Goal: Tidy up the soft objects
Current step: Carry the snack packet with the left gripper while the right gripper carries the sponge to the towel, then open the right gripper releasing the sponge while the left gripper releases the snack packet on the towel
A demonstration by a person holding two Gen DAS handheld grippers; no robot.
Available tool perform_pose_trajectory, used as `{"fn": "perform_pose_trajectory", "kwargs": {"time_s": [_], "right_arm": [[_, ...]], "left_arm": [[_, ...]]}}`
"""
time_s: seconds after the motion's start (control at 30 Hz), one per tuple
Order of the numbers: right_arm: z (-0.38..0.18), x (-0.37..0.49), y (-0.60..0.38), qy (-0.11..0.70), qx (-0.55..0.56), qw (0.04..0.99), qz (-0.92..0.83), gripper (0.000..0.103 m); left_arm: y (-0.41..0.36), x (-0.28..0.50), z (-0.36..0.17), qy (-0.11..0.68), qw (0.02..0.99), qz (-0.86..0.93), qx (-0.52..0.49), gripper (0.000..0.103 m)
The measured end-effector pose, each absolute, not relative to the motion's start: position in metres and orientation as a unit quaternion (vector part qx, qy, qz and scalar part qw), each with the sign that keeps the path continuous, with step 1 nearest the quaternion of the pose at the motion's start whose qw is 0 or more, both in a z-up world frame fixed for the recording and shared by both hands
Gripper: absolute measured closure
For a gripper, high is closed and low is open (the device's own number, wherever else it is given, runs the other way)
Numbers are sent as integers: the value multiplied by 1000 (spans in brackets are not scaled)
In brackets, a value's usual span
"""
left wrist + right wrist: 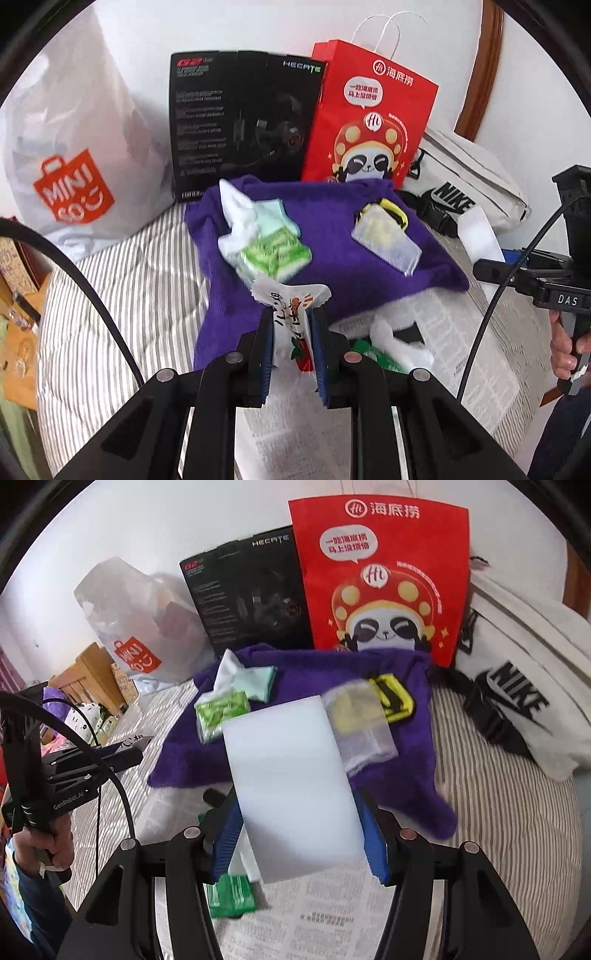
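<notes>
Your right gripper gripped a white foam block, seen whole only in the right wrist view. Your left gripper pinched a white snack packet at the near edge of the purple towel, which lay on newspaper over a striped bedsheet. On the towel: tissue pack, clear pouch.

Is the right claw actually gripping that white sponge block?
Yes. The right claw is shut on the white sponge block, its blue pads pressing both sides.
</notes>
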State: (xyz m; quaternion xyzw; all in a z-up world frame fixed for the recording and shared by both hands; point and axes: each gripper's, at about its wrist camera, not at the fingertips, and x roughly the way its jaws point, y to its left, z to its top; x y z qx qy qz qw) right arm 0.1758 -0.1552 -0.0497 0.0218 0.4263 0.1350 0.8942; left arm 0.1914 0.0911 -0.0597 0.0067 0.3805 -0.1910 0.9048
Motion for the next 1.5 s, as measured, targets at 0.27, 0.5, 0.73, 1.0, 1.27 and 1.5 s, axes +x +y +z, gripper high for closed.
{"fn": "perform_pose_trajectory", "kwargs": {"time_s": [0.27,0.5,0.73,1.0,1.27,1.5], "right_arm": [[-36,224,-152,428,15,891,149,45],[-47,270,-138,452,-5,877,164,45],[-76,291,-118,485,-30,854,183,45],[-112,305,-96,513,-48,832,206,45],[-134,313,-90,533,-62,819,205,44],[-141,315,-90,543,-80,808,213,33]], "left_arm": [[73,229,-39,376,905,-199,20,84],[61,271,-39,379,902,-207,12,84],[58,298,-50,382,902,-198,11,84],[65,310,-67,403,894,-194,14,84],[73,313,-69,406,893,-196,7,84],[70,315,-73,411,889,-199,13,84]]}}
